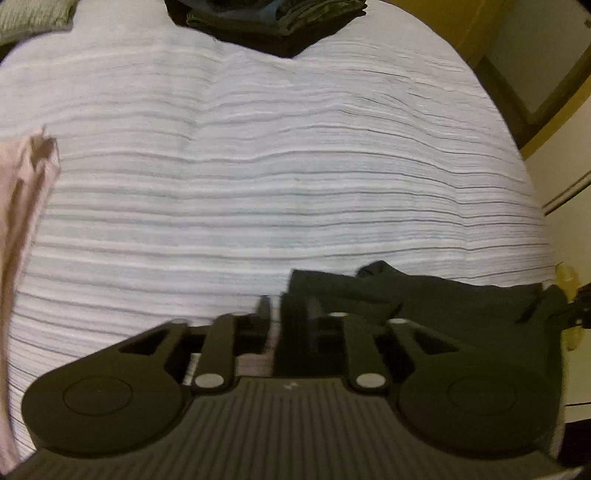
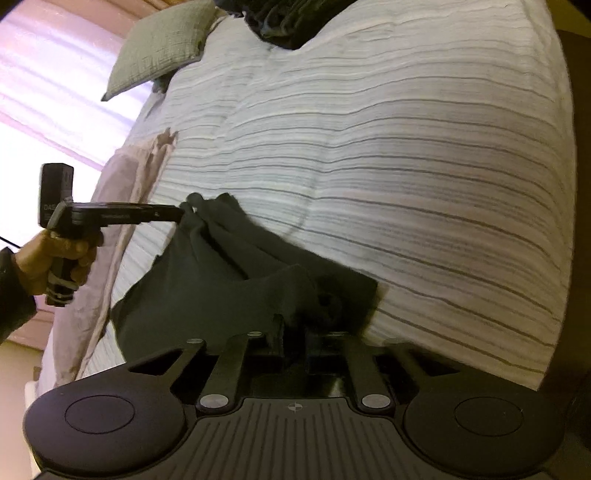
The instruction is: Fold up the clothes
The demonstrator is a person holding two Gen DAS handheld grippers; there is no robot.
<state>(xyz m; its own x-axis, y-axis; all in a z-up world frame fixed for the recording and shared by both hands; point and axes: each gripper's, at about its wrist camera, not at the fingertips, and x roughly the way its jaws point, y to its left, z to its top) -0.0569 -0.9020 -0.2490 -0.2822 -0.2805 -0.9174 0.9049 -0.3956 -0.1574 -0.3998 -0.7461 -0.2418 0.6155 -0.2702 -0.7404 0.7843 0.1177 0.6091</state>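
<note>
Left gripper (image 2: 183, 213) and right gripper (image 2: 293, 332) each pinch an edge of the dark garment (image 2: 221, 280); we hold it stretched above the striped bedspread (image 2: 406, 166), presumably squaring it for folding.

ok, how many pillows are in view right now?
1. A grey-green pillow lies at the far left corner of the bed, by the window; the left wrist view catches its edge. Others may be hidden outside the frames.
</note>
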